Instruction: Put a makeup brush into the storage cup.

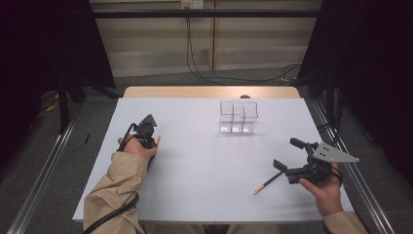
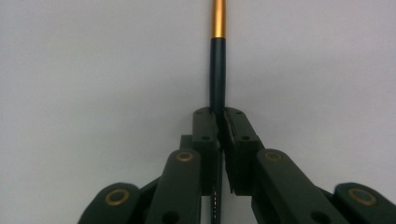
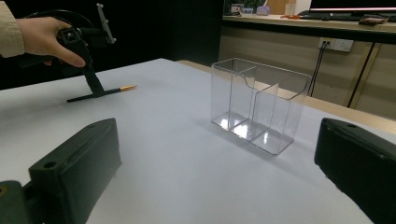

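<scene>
My left gripper [image 1: 150,141] is at the left of the white table [image 1: 195,195], tilted down and shut on a dark pen [image 2: 217,70] with a gold end. In the right gripper view the left gripper [image 3: 97,90] holds that pen [image 3: 112,90] low along the table top. My right gripper [image 1: 287,153] is at the right, jaws wide open with nothing between them. Its own view shows the open right gripper [image 3: 217,156] facing a clear three-part organiser [image 3: 259,105]. A second dark pen [image 1: 269,183] with a gold tip lies on the table just below the right gripper.
The clear organiser [image 1: 237,117] stands upright at the far middle-right of the table and looks empty. A wooden strip [image 1: 209,91] runs along the far edge. Cables trail on the floor behind, and metal rails flank both sides.
</scene>
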The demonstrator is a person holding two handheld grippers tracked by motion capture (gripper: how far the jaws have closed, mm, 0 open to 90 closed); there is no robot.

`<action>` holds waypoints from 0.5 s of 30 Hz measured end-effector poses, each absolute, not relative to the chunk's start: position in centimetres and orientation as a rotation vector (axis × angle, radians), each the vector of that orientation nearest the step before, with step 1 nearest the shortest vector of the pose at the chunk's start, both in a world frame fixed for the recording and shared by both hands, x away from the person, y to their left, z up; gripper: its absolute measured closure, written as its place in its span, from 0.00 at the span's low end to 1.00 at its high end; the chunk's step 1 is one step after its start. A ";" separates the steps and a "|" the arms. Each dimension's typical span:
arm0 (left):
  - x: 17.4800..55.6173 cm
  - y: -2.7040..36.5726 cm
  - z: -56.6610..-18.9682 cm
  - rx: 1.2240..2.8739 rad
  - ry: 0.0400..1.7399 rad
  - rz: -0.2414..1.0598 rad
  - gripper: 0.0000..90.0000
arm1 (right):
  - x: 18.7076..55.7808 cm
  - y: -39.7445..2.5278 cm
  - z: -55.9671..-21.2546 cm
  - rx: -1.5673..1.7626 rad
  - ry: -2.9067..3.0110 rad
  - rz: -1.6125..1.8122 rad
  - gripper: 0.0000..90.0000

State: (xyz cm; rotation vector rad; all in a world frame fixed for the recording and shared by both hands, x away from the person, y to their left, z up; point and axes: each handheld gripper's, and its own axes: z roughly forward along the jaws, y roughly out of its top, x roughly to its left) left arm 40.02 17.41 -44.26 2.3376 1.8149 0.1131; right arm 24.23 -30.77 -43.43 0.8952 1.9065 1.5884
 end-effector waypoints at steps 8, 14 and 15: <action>39.9 17.7 -43.6 2.289 1.744 0.128 0.93 | 24.3 -30.8 -43.5 0.893 1.909 1.589 0.00; 39.7 18.2 -42.9 2.209 1.691 0.154 0.93 | 24.3 -30.7 -43.5 0.893 1.908 1.587 0.00; 39.6 18.3 -42.8 2.190 1.683 0.156 0.93 | 24.2 -30.7 -43.4 0.895 1.907 1.588 0.00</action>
